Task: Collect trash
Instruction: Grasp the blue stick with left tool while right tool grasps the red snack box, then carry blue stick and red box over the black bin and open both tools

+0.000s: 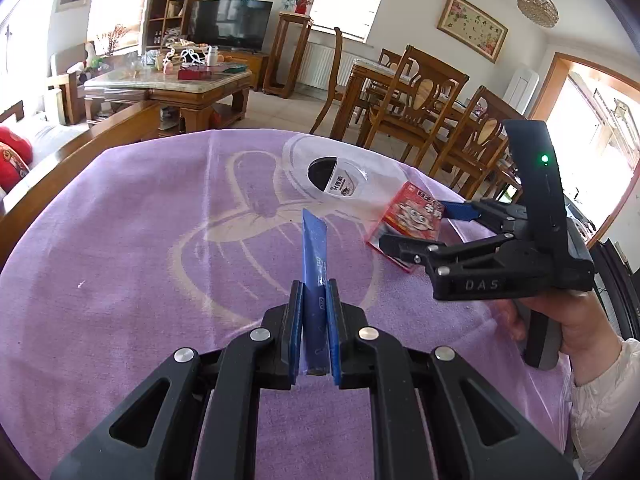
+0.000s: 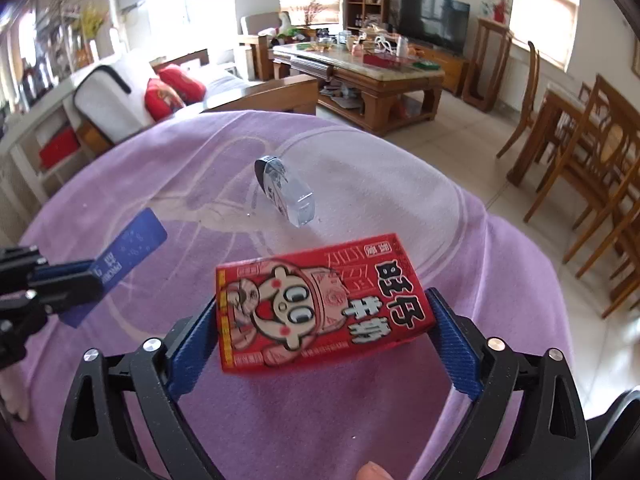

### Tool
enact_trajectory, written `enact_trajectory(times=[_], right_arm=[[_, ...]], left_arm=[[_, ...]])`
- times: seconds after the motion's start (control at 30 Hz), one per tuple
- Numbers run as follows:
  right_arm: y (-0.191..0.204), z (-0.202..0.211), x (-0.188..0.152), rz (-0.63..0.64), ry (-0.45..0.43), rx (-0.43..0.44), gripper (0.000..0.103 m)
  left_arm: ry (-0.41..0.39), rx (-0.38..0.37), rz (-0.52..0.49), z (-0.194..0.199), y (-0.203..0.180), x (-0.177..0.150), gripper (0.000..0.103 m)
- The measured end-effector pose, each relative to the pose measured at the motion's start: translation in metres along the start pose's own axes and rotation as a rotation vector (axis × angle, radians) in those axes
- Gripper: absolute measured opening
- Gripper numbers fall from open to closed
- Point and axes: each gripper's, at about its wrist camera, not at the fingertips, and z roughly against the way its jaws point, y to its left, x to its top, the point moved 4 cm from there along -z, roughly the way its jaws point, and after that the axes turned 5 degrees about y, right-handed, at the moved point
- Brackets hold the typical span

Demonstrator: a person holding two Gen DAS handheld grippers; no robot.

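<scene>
Left wrist: tool [image 1: 315, 312] clamping blue wrapper [image 1: 315, 248]

The left gripper [image 1: 314, 320] is pointing down toward twelve o'clock, its fingers [image 1: 295, 330] pinching tight on a blue wrapper [image 1: 314, 248] standing up between them. The right gripper [image 2: 324, 332] is tilting downward with its fingers [image 2: 456, 344] spread wide at either side of a red carton [image 2: 320, 304], not visibly pressing it. At four o'clock in the left wrist view, a hand [image 1: 576, 320] in a pale sleeve [image 1: 600, 404] is gripping the right gripper's handle.
</scene>
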Motion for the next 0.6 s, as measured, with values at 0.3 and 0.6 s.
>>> enact_trajectory(times=[0.3, 0.6], right_arm=[[0.013, 0.038, -0.021, -0.154, -0.057, 0.121, 0.09], [-0.014, 0.135, -0.073, -0.374, -0.288, 0.326, 0.09]], left_arm=[[-0.018, 0.01, -0.023, 0.002, -0.004, 0.0, 0.013], [-0.14, -0.049, -0.154, 0.022, -0.052, 0.007, 0.013]])
